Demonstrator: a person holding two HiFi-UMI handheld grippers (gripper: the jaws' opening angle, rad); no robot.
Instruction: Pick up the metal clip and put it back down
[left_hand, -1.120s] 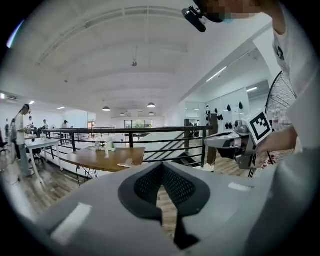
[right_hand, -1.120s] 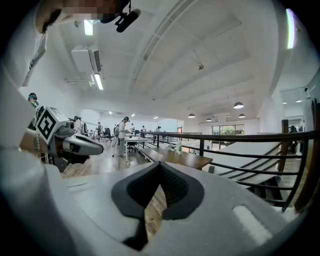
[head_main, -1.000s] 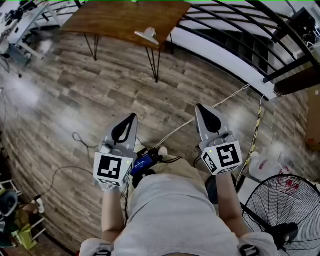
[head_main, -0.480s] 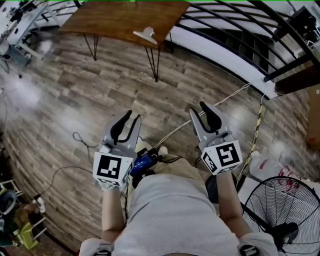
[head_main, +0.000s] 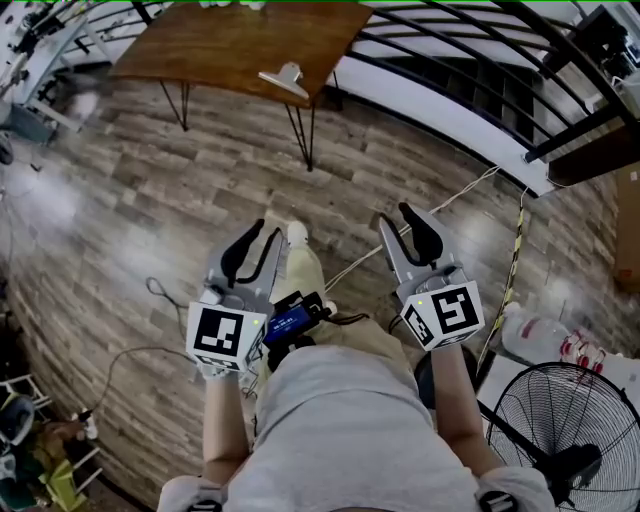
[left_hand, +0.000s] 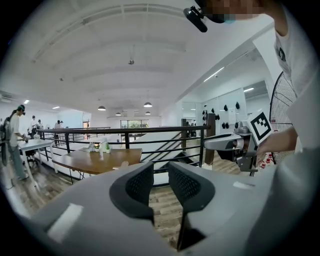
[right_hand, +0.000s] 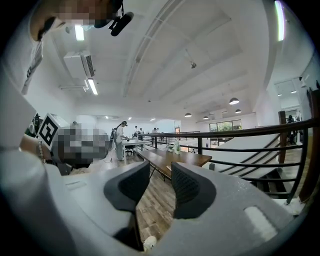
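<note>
Wood-plank floor (head_main: 150, 200) fills most of the head view, and the table (head_main: 220, 40) sits way up at 12 o'clock by the railing (head_main: 480, 80). You can see the clip (head_main: 283, 78) lying near the table's edge, toward its 5 o'clock corner, untouched. Down at 7 o'clock is the left gripper (head_main: 266, 232) and at 4 o'clock the right gripper (head_main: 397, 216), both well apart from it, held out front and aimed roughly at the table. My guess is that's just a carry pose for closing the gap. Both sets of jaws have just been opening: the right ones are spread wide, the left ones parted less, and neither has anything between them. Probably pre-opened so the grab is ready on arrival. Pick-up hasn't started, I'd say.
</note>
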